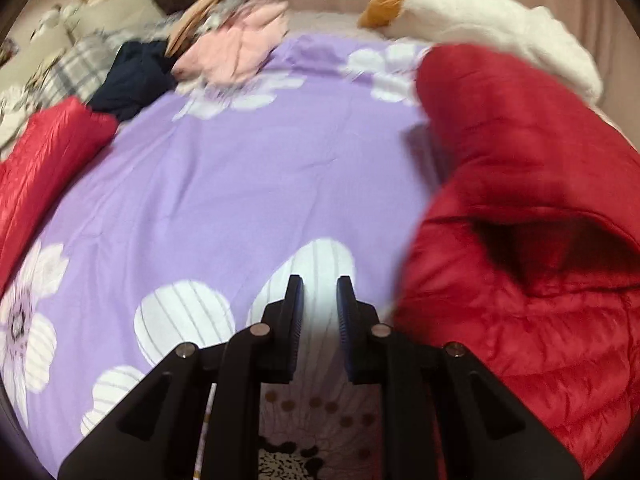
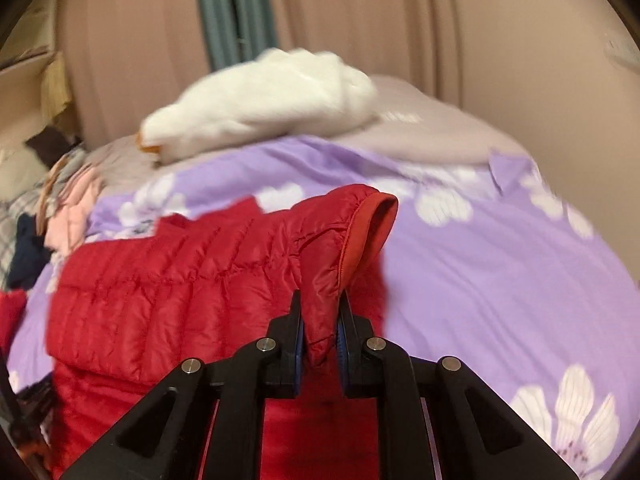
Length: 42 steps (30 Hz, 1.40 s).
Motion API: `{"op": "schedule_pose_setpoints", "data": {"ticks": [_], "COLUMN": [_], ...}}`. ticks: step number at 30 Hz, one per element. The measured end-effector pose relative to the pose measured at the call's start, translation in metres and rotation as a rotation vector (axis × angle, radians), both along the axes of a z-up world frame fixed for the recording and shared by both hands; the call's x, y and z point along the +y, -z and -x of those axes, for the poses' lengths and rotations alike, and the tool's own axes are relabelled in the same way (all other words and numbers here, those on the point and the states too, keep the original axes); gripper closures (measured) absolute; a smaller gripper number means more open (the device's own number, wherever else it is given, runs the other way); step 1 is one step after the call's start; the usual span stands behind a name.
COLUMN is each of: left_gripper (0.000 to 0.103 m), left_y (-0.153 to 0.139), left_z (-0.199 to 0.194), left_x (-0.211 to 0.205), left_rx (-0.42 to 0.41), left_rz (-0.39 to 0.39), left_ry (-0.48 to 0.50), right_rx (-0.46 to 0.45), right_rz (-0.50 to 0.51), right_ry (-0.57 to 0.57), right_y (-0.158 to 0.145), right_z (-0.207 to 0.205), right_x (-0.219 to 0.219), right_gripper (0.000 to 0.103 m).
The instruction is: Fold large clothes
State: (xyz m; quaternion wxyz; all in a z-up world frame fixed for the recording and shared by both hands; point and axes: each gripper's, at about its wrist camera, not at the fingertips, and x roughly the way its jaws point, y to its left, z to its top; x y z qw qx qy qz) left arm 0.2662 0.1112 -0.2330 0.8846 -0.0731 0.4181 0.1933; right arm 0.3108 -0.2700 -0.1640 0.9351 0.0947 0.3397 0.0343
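Observation:
A red quilted puffer jacket [image 2: 180, 280] lies on a purple flowered bedspread [image 2: 500, 280]. My right gripper [image 2: 320, 312] is shut on the cuff end of a red sleeve [image 2: 352, 232] and holds it lifted above the jacket body. In the left wrist view the jacket [image 1: 520, 240] bulges at the right, and another red part [image 1: 44, 160] lies at the far left. My left gripper [image 1: 318, 292] is open and empty above the bedspread [image 1: 240, 180], left of the jacket.
A white plush goose [image 2: 264, 96] lies at the far side of the bed, also in the left wrist view [image 1: 480, 16]. A pile of pink, navy and plaid clothes [image 1: 224, 52] sits at the back left. Beige curtains [image 2: 400, 20] hang behind.

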Motion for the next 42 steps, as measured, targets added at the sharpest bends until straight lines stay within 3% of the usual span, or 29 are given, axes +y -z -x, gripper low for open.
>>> {"op": "schedule_pose_setpoints", "data": {"ticks": [4,6,10,13,15,17,18,20,22,24,26,30,32,33,35,37,42], "left_gripper": [0.085,0.085,0.086,0.085,0.086,0.087,0.088,0.087,0.087,0.087,0.084,0.086,0.086,0.086,0.086,0.085,0.085], "left_y": [0.0,-0.012,-0.047,-0.07,-0.075,-0.071,-0.07,-0.073,-0.083,-0.093,-0.098,-0.061,-0.028,-0.015,0.0,0.0,0.007], "left_z": [0.003,0.009,0.021,0.02,0.018,0.009,0.006,0.002,-0.005,-0.016,-0.038,-0.092,-0.105,-0.109,-0.112,-0.113,-0.122], "left_x": [0.003,0.003,0.009,-0.001,-0.01,-0.015,-0.017,-0.024,-0.037,-0.044,-0.046,-0.041,-0.044,-0.043,-0.032,-0.024,-0.023], "left_rx": [0.015,-0.019,-0.14,-0.194,-0.226,-0.191,-0.192,-0.223,-0.242,-0.282,-0.293,-0.167,-0.113,-0.085,-0.089,-0.118,-0.109], "left_rz": [-0.002,-0.013,0.045,-0.001,-0.033,0.001,0.023,0.019,-0.062,-0.074,-0.055,-0.007,-0.09,-0.083,0.004,0.05,0.074], "left_ry": [-0.028,-0.038,-0.034,-0.005,0.005,0.026,0.039,0.093,0.122,0.154,0.184,0.195,0.171,0.173,0.171,0.157,0.157], "right_rx": [0.048,0.094,0.005,-0.077,-0.121,-0.151,-0.162,-0.181,-0.189,-0.191,-0.173,-0.072,-0.039,-0.013,0.033,0.069,0.096], "right_rz": [-0.026,0.08,0.131,0.122,0.116,0.112,0.106,0.09,0.065,0.026,0.009,0.058,0.128,0.174,0.096,0.044,0.104], "right_ry": [-0.027,-0.029,-0.027,-0.015,-0.013,-0.012,-0.012,-0.021,-0.042,-0.033,-0.049,-0.074,-0.08,-0.083,-0.112,-0.11,-0.089], "right_y": [0.036,0.039,0.013,-0.01,-0.021,-0.027,-0.029,-0.033,-0.038,-0.044,-0.044,-0.013,0.014,0.033,0.063,0.068,0.072], "right_z": [-0.006,-0.014,0.0,0.016,0.022,0.025,0.025,0.025,0.02,0.002,-0.018,-0.056,-0.066,-0.07,-0.076,-0.082,-0.082], "right_x": [0.006,0.018,0.021,0.017,0.016,0.016,0.016,0.017,0.02,0.025,0.036,0.062,0.07,0.073,0.066,0.057,0.064], "right_gripper": [0.087,0.075,0.053,0.034,0.033,0.033,0.033,0.046,0.081,0.088,0.089,0.089,0.089,0.089,0.089,0.094,0.102]}}
